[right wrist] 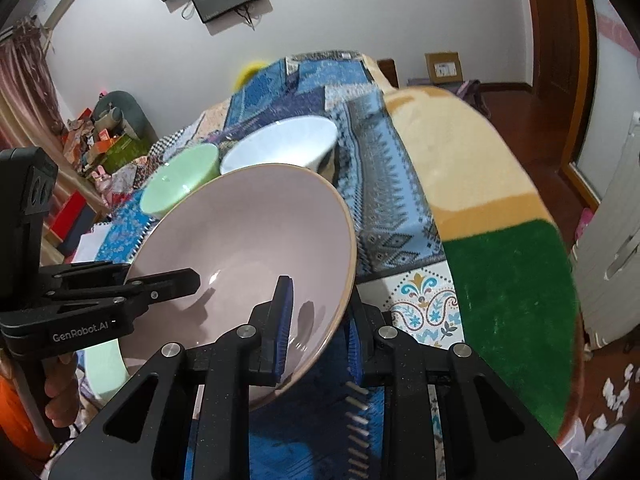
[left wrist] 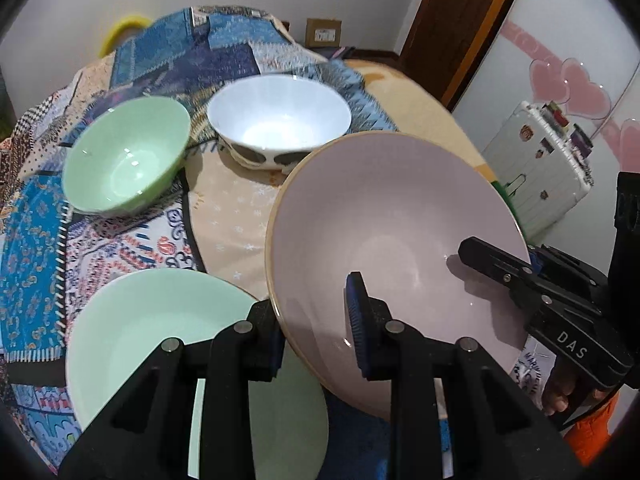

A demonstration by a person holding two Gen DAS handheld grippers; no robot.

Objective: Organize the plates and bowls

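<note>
From the left wrist view, your left tool [left wrist: 316, 344] straddles the near rim of the pink plate [left wrist: 384, 216], one finger inside the dish and one outside below it, apparently clamped on the rim. The plate is lifted and tilted, its low edge overlapping the green plate [left wrist: 152, 312], which lies just left of the pink plate; that suggests you are carrying it over to stack there. Beyond the pink plate sit the green bowl [left wrist: 124, 160] and the white bowl [left wrist: 280, 120] on the patterned cloth [left wrist: 36, 232]. Your right tool [left wrist: 496, 266] reaches in from the pink plate's right side, and its body reads "DAS".

From the right wrist view, your right tool [right wrist: 316, 332] likewise brackets the pink plate's [right wrist: 248, 224] near rim, closed on it, sharing the load so the wide dish stays steady. Your left tool [right wrist: 176, 280], on the pink plate's left, reads "GenRobot.AI".
</note>
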